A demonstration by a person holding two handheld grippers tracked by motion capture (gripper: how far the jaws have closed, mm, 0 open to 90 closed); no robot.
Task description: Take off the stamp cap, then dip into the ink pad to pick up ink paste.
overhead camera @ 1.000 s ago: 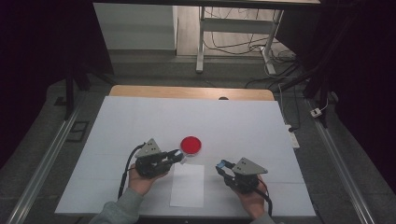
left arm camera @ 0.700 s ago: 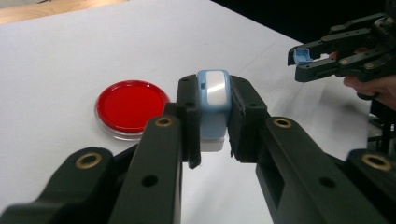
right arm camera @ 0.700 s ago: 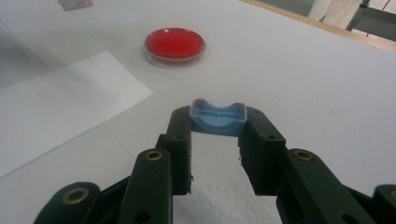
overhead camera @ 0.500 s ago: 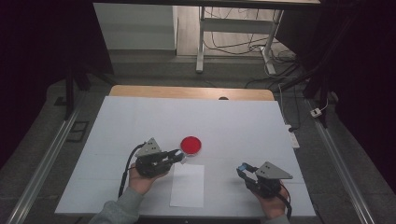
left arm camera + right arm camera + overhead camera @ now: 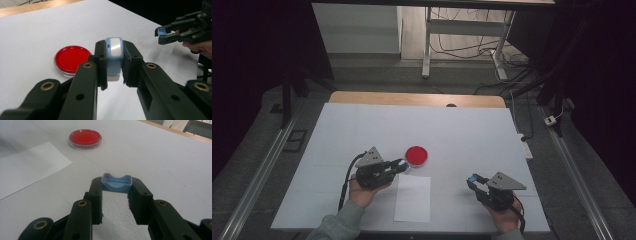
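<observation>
My left gripper [image 5: 399, 165] [image 5: 113, 53] lies low on the white table, shut on a small blue and white stamp [image 5: 114, 50] that stands upright between its jaws. Just beyond its tips sits a round red dish [image 5: 416, 155] [image 5: 72, 56] [image 5: 85, 136] with a clear rim. My right gripper [image 5: 473, 180] [image 5: 116, 182] is at the front right, shut on a shallow blue cap [image 5: 116, 183] [image 5: 161, 31] held at its fingertips above the table. A white sheet of paper [image 5: 413, 197] [image 5: 27, 167] lies flat between the two hands.
The white table top [image 5: 362, 125] stretches wide behind the dish, with a wooden strip at its far edge. A person's hands and a grey sleeve come in from the front edge. Table legs and cables stand on the floor beyond.
My right gripper has moved to the right with the blue cap, away from the paper and the left gripper. The left gripper has stayed in place.
</observation>
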